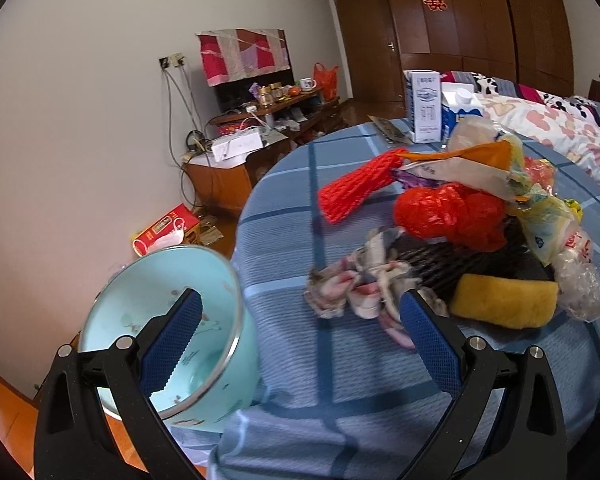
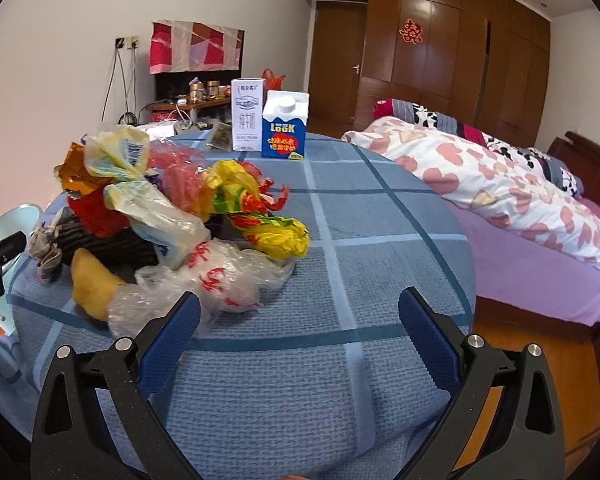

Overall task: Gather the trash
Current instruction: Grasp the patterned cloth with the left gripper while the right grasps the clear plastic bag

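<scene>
A heap of trash lies on the round table with a blue checked cloth [image 1: 340, 360]: a crumpled patterned wrapper [image 1: 360, 284], a red foam net [image 1: 356, 188], a red plastic bag [image 1: 448, 212], a yellow sponge [image 1: 504, 300] and clear plastic bags [image 2: 216, 276]. A light blue bin [image 1: 168, 320] stands tilted at the table's left edge. My left gripper [image 1: 300, 312] is open and empty, one finger over the bin, the other beside the crumpled wrapper. My right gripper [image 2: 300, 312] is open and empty, its left finger near the clear bags.
Two cartons [image 2: 284, 128] stand at the table's far edge. A bed with a floral quilt [image 2: 500, 192] lies to the right. A cluttered TV stand [image 1: 260, 120] and a red box [image 1: 168, 228] on the floor are at the left wall.
</scene>
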Action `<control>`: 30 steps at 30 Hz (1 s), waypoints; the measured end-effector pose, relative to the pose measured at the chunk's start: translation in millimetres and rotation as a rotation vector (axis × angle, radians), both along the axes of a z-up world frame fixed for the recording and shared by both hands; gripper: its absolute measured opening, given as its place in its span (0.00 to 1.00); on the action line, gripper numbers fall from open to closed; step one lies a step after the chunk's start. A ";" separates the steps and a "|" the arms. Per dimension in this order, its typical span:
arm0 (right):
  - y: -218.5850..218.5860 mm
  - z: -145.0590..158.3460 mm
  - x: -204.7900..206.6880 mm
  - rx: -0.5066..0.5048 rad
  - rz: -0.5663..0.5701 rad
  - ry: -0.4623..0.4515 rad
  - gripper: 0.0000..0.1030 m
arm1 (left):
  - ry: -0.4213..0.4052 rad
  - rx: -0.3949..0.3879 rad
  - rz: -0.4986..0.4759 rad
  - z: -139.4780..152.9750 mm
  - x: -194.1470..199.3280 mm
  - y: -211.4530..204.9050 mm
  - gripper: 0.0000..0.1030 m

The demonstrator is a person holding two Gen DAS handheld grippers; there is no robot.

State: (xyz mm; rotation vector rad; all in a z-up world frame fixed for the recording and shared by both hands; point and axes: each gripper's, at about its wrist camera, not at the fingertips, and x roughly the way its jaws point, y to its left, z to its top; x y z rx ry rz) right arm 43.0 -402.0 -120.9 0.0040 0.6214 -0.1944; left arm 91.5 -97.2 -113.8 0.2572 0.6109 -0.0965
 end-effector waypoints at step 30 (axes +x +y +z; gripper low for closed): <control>24.9 -14.7 18.1 0.150 0.191 0.107 0.15 | 0.091 -0.030 -0.172 -12.5 2.3 -9.8 0.14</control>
